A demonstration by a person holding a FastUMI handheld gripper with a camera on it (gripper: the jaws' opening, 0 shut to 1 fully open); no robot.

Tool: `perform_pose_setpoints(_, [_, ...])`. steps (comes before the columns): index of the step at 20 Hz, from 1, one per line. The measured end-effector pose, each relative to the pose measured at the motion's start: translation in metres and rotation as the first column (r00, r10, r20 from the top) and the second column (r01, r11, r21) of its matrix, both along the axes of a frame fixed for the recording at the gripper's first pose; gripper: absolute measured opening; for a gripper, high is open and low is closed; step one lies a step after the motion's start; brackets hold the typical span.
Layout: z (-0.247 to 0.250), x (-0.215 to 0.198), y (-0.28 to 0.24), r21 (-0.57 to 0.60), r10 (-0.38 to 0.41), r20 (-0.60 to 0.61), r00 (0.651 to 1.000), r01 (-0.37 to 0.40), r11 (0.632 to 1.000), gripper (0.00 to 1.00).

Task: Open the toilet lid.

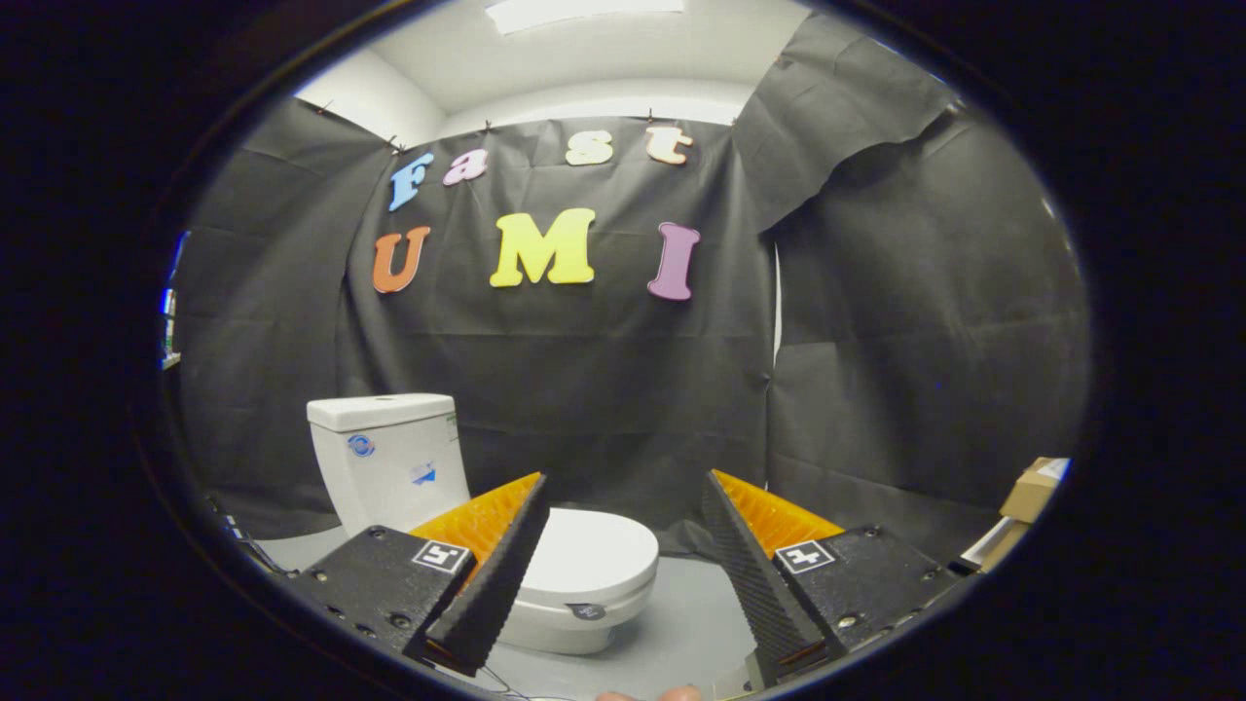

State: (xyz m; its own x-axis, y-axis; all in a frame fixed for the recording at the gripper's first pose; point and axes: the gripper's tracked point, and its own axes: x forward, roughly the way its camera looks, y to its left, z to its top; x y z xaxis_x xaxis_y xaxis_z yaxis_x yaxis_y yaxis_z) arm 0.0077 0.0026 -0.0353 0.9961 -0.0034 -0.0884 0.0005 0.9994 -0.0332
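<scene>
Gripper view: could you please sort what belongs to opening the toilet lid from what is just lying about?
For the job:
toilet lid, down, beyond the fingers
toilet tank
gripper, open, holding nothing

Lying about:
cardboard box by the booth wall

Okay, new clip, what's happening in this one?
A person holds hand-held tongs in front of a white toilet in a booth with black cloth walls. The tongs are open and grip nothing. The toilet lid is down, lying flat just beyond the left finger. A cardboard box sits off to the right.
</scene>
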Motion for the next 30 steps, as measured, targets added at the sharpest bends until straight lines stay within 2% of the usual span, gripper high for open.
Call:
perform_pose_setpoints(10, [-0.009,0.002,0.010,-0.036,-0.009,-0.019,1.000,0.008,0.999,0.99])
perform_pose_setpoints(17, [-0.046,0.039,0.051,-0.023,0.025,-0.128,0.991,-0.028,0.999,0.99])
perform_pose_setpoints(21, [-0.088,0.062,0.057,0.034,0.056,-0.221,0.974,-0.050,0.998,0.99])
perform_pose_setpoints(24, [-0.123,0.080,0.058,0.132,0.086,-0.291,0.953,-0.049,0.990,0.99])
perform_pose_setpoints(27, [-0.167,0.096,0.059,0.265,0.138,-0.382,0.914,-0.035,0.964,0.99])
perform_pose_setpoints(30, [-0.202,0.104,0.056,0.386,0.172,-0.458,0.872,0.020,0.922,0.96])
